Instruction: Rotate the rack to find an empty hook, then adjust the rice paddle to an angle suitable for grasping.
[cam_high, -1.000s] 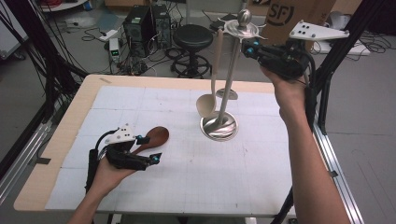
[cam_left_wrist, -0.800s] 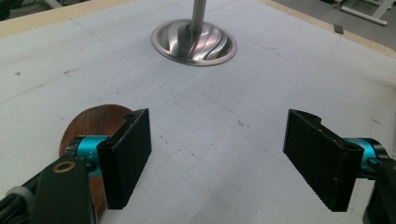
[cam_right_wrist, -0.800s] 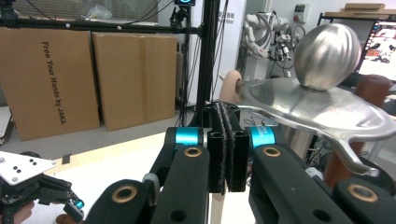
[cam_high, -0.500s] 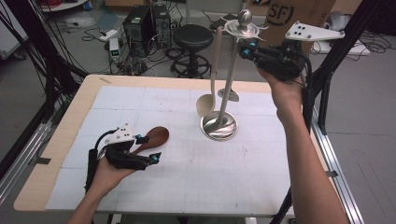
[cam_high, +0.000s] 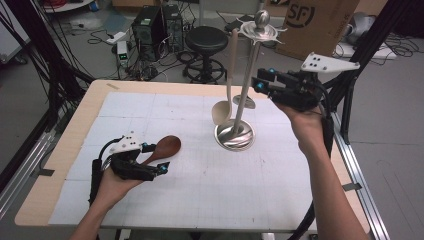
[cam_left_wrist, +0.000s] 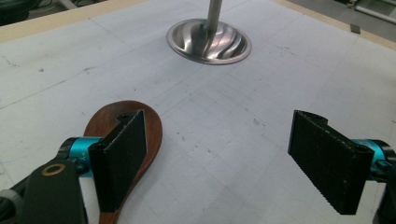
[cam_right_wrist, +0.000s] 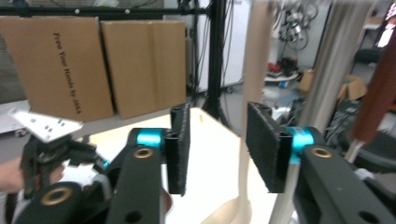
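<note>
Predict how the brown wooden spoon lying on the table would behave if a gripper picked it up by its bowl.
The wooden spoon looks like solid carved wood, so it is probably stiff and fairly light. Its bowl appears smooth and polished, so the left gripper, jaws wide open, might slip on it. Lying flat, it seems unlikely to roll.

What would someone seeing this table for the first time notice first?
Probably the tall steel utensil stand right of the table's middle, with a pale spoon hanging from its top ring. Next, the dark wooden spoon lying flat at the near left, beside the open left tongs. The right tongs, also open, are held up in the air close to the stand's pole.
</note>
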